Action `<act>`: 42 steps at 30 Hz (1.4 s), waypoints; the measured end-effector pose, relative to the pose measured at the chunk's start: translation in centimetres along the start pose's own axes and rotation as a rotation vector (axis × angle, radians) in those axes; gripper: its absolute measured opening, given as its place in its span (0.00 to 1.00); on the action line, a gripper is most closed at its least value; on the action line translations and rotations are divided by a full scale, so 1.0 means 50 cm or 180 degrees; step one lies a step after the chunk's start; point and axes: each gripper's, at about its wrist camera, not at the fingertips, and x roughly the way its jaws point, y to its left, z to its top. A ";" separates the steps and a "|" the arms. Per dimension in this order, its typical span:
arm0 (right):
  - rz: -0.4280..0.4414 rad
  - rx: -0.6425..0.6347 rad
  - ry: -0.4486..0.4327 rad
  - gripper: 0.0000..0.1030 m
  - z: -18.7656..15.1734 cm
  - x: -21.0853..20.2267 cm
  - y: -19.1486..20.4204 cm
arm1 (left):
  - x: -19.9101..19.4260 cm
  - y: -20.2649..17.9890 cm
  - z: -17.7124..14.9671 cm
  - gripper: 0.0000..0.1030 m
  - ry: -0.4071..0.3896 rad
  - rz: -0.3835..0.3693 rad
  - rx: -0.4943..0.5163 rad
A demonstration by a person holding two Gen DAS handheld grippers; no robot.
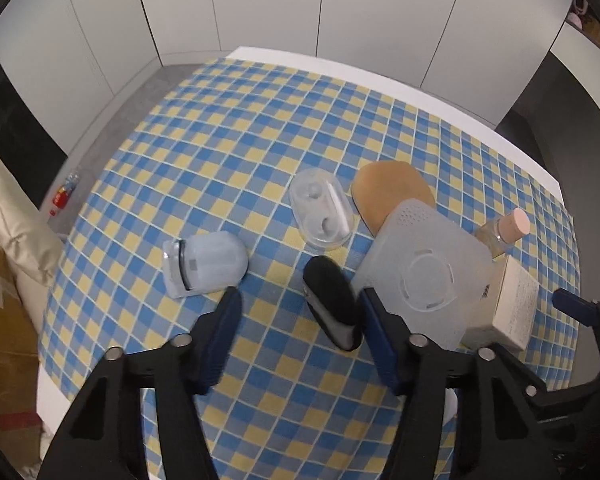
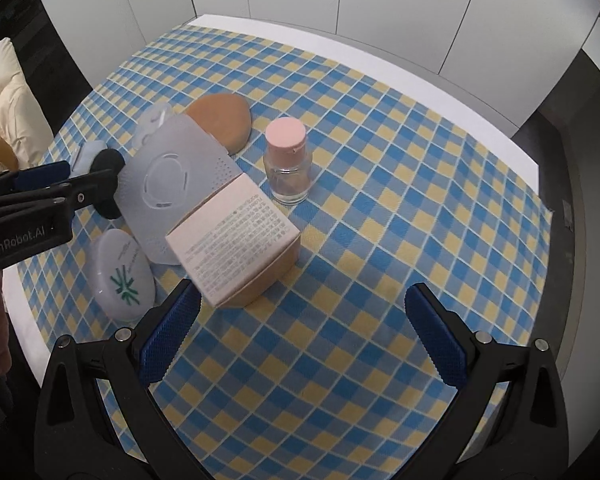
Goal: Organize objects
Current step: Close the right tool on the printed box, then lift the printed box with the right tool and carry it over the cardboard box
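Note:
On the checked tablecloth (image 1: 240,128) lie a black and grey oblong object (image 1: 332,304), a pale blue capsule-shaped case (image 1: 206,266), a clear oval case (image 1: 321,214), a tan oval pad (image 1: 392,196), a frosted square lid (image 1: 424,276), a cardboard box (image 2: 236,240), a glass bottle with a pink cap (image 2: 287,160) and a white oval case with a green mark (image 2: 122,274). My left gripper (image 1: 300,304) is open, its jaws on either side of the black object. My right gripper (image 2: 300,304) is open and empty, just in front of the box.
The table's white edge (image 2: 380,52) runs along the back, with white cabinet doors (image 1: 300,8) behind. A cream cushion (image 1: 4,216) and a brown carton (image 1: 0,320) are off the table's left side. My left gripper also shows in the right wrist view (image 2: 60,184).

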 end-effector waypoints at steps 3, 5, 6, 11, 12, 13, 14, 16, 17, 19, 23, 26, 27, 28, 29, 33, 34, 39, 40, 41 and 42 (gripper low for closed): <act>0.0002 -0.0046 0.0017 1.00 0.009 0.020 0.000 | -0.001 0.005 0.004 0.16 -0.0008 -0.0083 -0.0053; 0.0046 -0.0054 0.0025 0.96 0.016 0.028 0.001 | 0.003 0.006 0.005 0.15 0.0040 -0.0068 -0.0062; 0.0061 -0.0061 0.0028 0.95 0.015 0.028 0.002 | 0.003 0.005 0.005 0.15 0.0048 -0.0081 -0.0047; 0.0174 -0.0204 -0.0031 0.83 0.038 0.034 0.028 | 0.000 -0.018 0.001 0.13 0.0081 -0.0027 0.0176; 0.0183 -0.0245 -0.0041 0.81 0.041 0.034 0.034 | -0.001 -0.020 0.000 0.13 0.0091 -0.0011 0.0195; 0.0192 -0.0274 -0.0048 0.76 0.045 0.034 0.041 | -0.002 -0.022 -0.002 0.12 0.0104 -0.0002 0.0207; 0.0212 -0.0294 -0.0050 0.69 0.047 0.034 0.044 | -0.002 -0.023 -0.003 0.12 0.0117 -0.0005 0.0215; 0.0229 -0.0303 -0.0036 0.60 0.050 0.035 0.049 | -0.002 -0.020 -0.003 0.12 0.0130 -0.0002 0.0218; 0.0236 -0.0290 -0.0032 0.59 0.050 0.033 0.048 | 0.002 -0.015 0.000 0.12 0.0131 0.0003 0.0210; 0.0252 -0.0252 -0.0039 0.57 0.046 0.028 0.049 | -0.002 -0.015 -0.006 0.12 0.0138 0.0006 0.0197; 0.0244 -0.0204 -0.0065 0.55 0.039 0.010 0.044 | -0.009 -0.013 -0.014 0.12 0.0136 0.0018 0.0210; 0.0261 -0.0136 -0.0088 0.55 0.031 -0.011 0.031 | -0.020 -0.008 -0.023 0.12 0.0129 0.0015 0.0222; 0.0272 -0.0114 -0.0096 0.55 0.029 -0.017 0.031 | -0.024 -0.006 -0.026 0.12 0.0123 0.0009 0.0223; 0.0284 -0.0096 -0.0098 0.55 0.028 -0.021 0.030 | -0.029 -0.005 -0.028 0.12 0.0112 0.0007 0.0226; 0.0289 -0.0078 -0.0099 0.55 0.026 -0.027 0.031 | -0.035 -0.004 -0.031 0.12 0.0098 0.0005 0.0234; 0.0234 -0.0076 -0.0145 0.54 0.016 -0.057 0.034 | -0.065 -0.005 -0.035 0.12 0.0044 0.0002 0.0243; 0.0223 -0.0073 -0.0159 0.54 0.015 -0.066 0.037 | -0.075 -0.005 -0.035 0.12 0.0021 0.0001 0.0240; 0.0210 -0.0057 -0.0239 0.54 0.018 -0.108 0.046 | -0.119 -0.010 -0.033 0.12 -0.0092 -0.0015 0.0267; 0.0193 -0.0051 -0.0273 0.54 0.019 -0.118 0.046 | -0.131 -0.010 -0.035 0.12 -0.0115 -0.0023 0.0259; 0.0181 -0.0037 -0.0296 0.54 0.020 -0.130 0.047 | -0.140 -0.010 -0.036 0.12 -0.0132 -0.0029 0.0249; 0.0178 -0.0029 -0.0307 0.54 0.021 -0.140 0.047 | -0.149 -0.010 -0.036 0.12 -0.0152 -0.0036 0.0239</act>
